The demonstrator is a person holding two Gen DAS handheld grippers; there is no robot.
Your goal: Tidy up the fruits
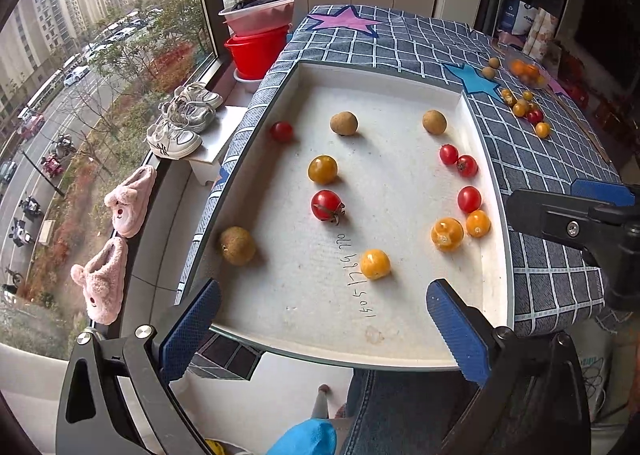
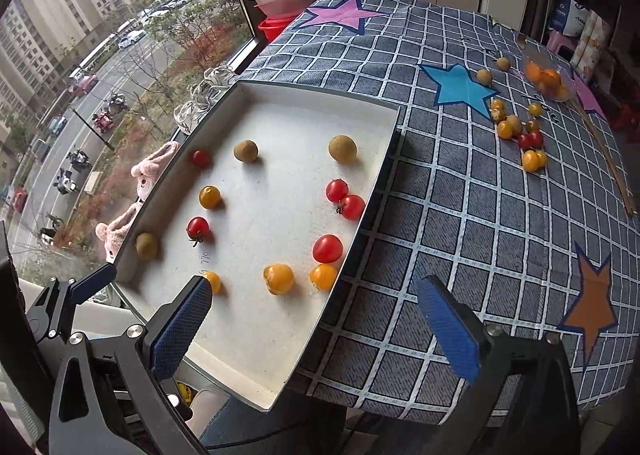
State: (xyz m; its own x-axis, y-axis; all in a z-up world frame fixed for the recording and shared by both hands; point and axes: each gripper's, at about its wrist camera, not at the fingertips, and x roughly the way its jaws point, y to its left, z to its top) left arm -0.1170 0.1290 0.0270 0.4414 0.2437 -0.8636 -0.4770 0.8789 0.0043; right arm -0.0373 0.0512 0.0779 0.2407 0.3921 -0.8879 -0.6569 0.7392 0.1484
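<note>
Both grippers are hanging wide open with nothing in them: the left gripper [image 1: 320, 319] is sitting over the near edge of the white tray [image 1: 486, 159], the right gripper [image 2: 316, 319] is straddling the tray's right rim. Red tomatoes [image 2: 327, 248], yellow ones [image 2: 279, 278] and brown longans [image 2: 342, 149] are lying scattered inside. A small fruit pile [image 2: 520, 135] is waiting on the checkered tablecloth [image 2: 440, 215], near a clear bowl [image 2: 546, 79].

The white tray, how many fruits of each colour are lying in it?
In the white tray:
Red tomatoes: 5
Yellow-orange tomatoes: 4
Brown round fruits: 3
Total: 12
</note>
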